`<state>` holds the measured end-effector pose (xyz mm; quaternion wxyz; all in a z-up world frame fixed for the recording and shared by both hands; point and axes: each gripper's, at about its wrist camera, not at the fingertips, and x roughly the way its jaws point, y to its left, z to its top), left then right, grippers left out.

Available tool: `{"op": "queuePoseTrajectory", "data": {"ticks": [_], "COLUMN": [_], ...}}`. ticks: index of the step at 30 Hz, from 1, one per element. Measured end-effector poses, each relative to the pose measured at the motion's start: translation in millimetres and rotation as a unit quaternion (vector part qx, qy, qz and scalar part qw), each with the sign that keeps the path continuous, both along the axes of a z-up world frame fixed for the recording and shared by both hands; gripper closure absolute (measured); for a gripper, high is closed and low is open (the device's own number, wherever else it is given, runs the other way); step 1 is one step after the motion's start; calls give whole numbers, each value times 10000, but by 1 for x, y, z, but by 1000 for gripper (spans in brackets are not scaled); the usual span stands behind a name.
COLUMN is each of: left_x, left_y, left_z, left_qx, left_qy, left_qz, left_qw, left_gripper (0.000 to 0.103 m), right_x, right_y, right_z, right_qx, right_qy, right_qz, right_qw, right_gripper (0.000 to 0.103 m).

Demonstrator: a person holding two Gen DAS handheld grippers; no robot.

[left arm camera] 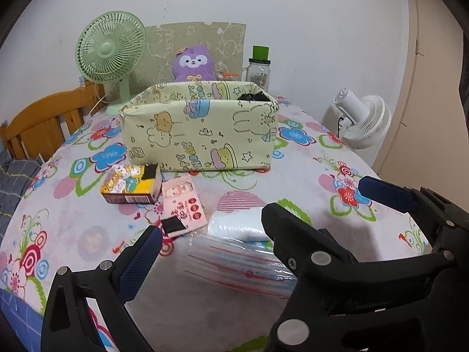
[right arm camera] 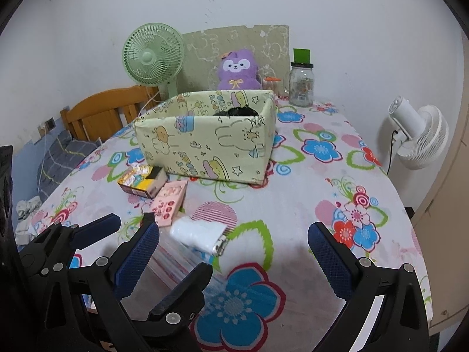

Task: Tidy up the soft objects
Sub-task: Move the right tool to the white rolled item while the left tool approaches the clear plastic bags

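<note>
Centrally, a clear-wrapped pack of soft goods point(left arm camera: 243, 252) lies near the bench's point(right arm camera: 307, 205) front edge. Left gripper point(left arm camera: 266, 228) and right gripper point(right arm camera: 234, 243) hover over it, jaws wide, holding nothing. A patterned box point(right arm camera: 205, 143) stands behind.

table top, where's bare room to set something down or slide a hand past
Free: the cloth right of the storage box, toward the white fan, and the near-right stretch by the right gripper. Crowded: near-left, where the yellow carton, pink packet, clear-wrapped pack and left gripper cluster.
</note>
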<state>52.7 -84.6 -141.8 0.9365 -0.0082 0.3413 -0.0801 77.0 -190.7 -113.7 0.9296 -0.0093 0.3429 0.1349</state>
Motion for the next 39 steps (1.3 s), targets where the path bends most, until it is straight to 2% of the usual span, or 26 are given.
{"op": "queuePoseTrajectory", "data": {"ticks": [14,26,36,39], "left_x": [-2,5,15,18], "left_y": [-20,-29,-9,-4], "left_z": [-26,-39,-35,-32], "left_qx": [100,557,391,227], "left_qy": [141,101,168,225], "left_qz": [-201,-69,136,52], "left_qw": [9996,9984,9990,9995], "left_gripper": [0,0,0,0], "right_x": [-4,9,23,26], "right_y": [-18,-24,-11,-6], "right_z": [-26,-46,-43,-40], "right_qx": [-111,-93,-8,-13], "right_qy": [233,514,541,506], "right_qz": [-221,-346,-222,-190], "right_qw": [9994,9980,9983,9985], "right_gripper": [0,0,1,1]}}
